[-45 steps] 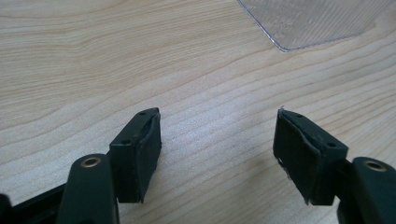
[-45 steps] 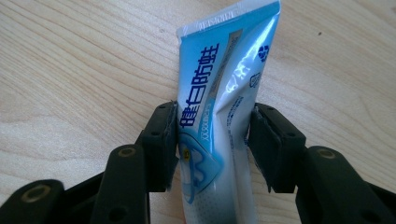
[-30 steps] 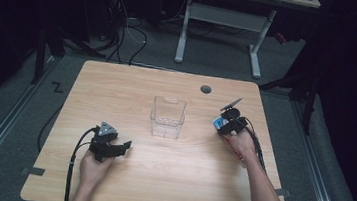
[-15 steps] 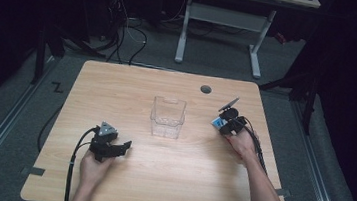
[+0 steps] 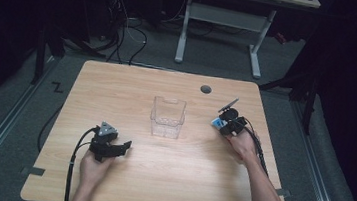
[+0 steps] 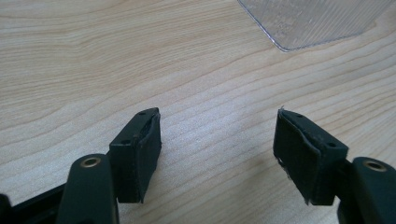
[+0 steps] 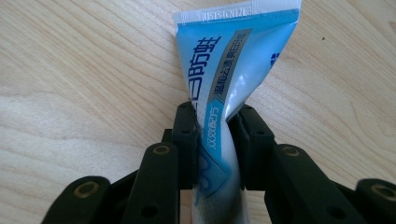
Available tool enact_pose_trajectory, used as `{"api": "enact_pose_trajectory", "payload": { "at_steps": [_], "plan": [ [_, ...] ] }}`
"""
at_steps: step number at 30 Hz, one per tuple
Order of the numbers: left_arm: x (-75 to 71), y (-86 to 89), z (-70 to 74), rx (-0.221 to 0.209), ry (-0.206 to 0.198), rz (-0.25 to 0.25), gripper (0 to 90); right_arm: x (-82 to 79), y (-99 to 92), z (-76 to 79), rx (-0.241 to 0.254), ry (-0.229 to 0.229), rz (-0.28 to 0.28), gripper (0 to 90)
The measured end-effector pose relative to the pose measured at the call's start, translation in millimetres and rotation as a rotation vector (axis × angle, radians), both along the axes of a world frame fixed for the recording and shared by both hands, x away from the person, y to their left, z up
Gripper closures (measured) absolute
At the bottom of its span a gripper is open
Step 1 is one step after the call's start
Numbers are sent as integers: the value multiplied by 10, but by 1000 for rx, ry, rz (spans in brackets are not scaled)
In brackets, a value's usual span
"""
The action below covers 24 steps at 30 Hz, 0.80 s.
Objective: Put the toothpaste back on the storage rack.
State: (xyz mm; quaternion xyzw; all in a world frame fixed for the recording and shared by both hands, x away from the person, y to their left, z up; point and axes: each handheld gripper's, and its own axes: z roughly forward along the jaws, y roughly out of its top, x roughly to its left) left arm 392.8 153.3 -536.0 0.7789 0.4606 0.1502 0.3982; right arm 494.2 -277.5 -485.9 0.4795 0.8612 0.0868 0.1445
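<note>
Right hand-held gripper (image 7: 212, 140), jaws just closed, pinches the toothpaste tube (image 7: 229, 84) mid-body; lift gently, level, toward the clear bin (image 5: 167, 117) at frame centre

I see a blue-and-white toothpaste tube (image 7: 229, 98), crimped end pointing away, squeezed at its middle, lying low over the desk (image 7: 70, 70), perhaps touching it.

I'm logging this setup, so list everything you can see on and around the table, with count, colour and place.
toothpaste tube: one, blue and white, right side of table, pinched between the jaws
clear container: one, transparent, table centre
table: one, light wood, with a dark round grommet near the far edge
desk frame: one, white, on the floor behind
right gripper: one, black, shut on the tube
left gripper: one, black, open, near-left on the table
</note>
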Motion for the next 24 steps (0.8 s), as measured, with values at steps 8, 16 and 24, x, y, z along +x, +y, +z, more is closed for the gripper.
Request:
{"api": "enact_pose_trajectory", "payload": {
  "at_steps": [8, 16, 24],
  "plan": [
    [0, -1, -1, -2, 0, 1, 328, -110, -22, 173, 83, -38, 10, 730],
    [0, -1, -1, 0, -1, 0, 328, -240, 9, 324, 146, -95, 54, 740],
    [0, -2, -1, 0, -1, 0, 328, -366, 53, 470, 205, -143, 93, 741]
  ]
}}
